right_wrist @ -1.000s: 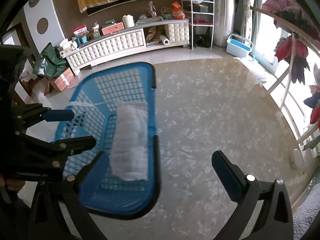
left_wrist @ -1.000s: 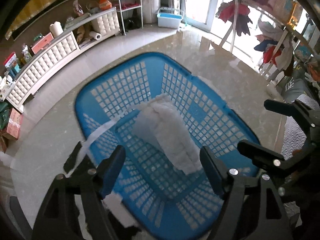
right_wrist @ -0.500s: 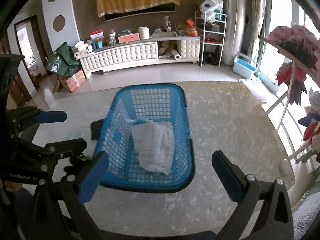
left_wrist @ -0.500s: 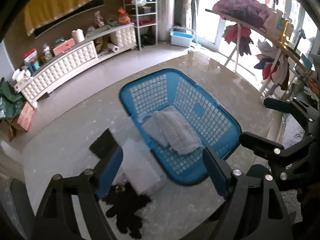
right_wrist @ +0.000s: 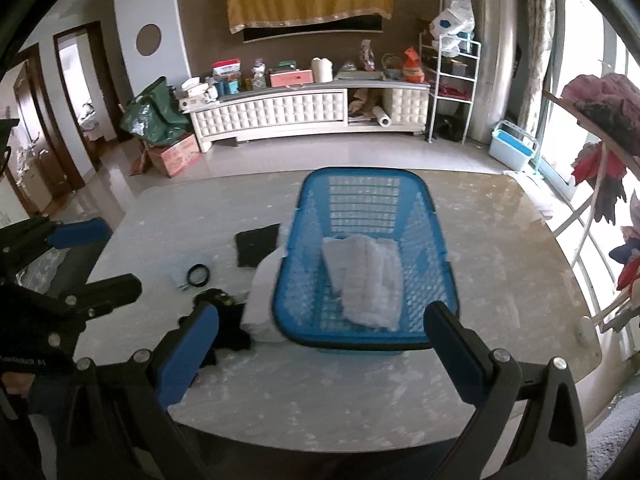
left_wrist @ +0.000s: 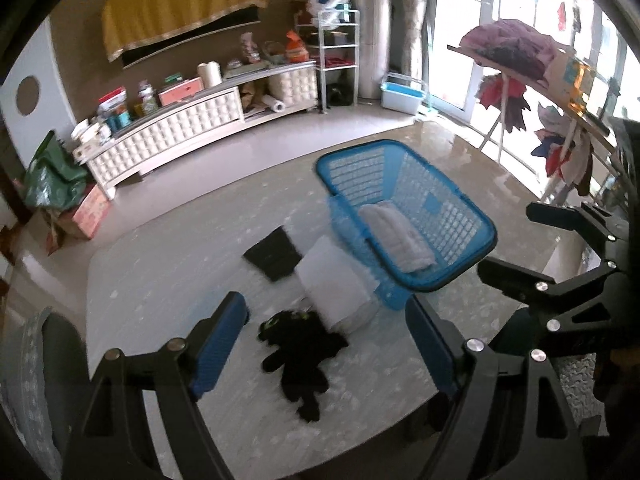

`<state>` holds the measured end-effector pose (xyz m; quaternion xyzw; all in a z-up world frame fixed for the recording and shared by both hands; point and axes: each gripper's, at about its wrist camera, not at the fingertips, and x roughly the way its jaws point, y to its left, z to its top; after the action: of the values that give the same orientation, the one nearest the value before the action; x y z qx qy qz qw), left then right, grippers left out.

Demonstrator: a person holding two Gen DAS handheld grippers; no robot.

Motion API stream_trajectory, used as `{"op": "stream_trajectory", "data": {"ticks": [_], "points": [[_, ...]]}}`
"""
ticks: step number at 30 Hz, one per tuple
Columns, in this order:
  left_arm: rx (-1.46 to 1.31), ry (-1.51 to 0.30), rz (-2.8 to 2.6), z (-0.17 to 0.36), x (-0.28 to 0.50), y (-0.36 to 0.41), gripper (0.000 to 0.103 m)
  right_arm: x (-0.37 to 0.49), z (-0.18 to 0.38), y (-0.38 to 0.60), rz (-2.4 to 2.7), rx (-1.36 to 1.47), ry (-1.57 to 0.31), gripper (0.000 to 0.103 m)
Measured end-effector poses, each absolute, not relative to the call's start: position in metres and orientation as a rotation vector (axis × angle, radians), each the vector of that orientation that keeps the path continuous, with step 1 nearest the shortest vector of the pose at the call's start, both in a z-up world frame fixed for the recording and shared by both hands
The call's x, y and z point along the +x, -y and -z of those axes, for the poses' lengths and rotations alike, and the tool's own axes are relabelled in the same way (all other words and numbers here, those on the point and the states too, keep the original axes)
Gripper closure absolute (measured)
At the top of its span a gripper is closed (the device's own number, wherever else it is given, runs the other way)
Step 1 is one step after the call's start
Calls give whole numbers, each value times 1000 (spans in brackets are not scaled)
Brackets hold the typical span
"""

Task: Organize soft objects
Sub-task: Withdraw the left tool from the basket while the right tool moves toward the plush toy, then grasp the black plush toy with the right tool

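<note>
A blue plastic basket [left_wrist: 486, 236] [right_wrist: 440, 248] stands on the marble table and holds a folded white fluffy towel [left_wrist: 396, 236] [right_wrist: 368, 280]. Left of it lie a white folded cloth [left_wrist: 332, 280] [right_wrist: 260, 292], a black plush toy [left_wrist: 300, 356] [right_wrist: 228, 320] and a flat black cloth [left_wrist: 274, 256] [right_wrist: 256, 244]. My left gripper [left_wrist: 326, 344] is open and empty above the plush toy. My right gripper [right_wrist: 320, 352] is open and empty above the basket's near rim.
A small black ring [right_wrist: 198, 274] lies on the table [right_wrist: 320, 392] near the black cloth. A white cabinet [right_wrist: 280, 112] with clutter stands by the far wall. A clothes rack [left_wrist: 532, 92] stands at the right by the windows.
Both grippers have pulled back and up from the basket, so the basket looks smaller. The white cloth, plush toy and black cloth have come into view. The towel stays in the basket.
</note>
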<state>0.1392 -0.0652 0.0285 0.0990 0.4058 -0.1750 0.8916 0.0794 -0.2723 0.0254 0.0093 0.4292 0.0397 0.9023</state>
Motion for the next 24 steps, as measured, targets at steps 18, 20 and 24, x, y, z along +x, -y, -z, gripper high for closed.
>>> {"op": "stream_trajectory", "data": {"ticks": [18,20,24], "points": [[99,-915,227,9,113,-26,3,103,-1,188,-234,-61,-953,0],[76,-931,212,19,114,-37,0,106,9,178,-244,-73,-976,0],[45,-968,188,34,117,-53,0,111,29,162,-276,-86,-1032,0]]}}
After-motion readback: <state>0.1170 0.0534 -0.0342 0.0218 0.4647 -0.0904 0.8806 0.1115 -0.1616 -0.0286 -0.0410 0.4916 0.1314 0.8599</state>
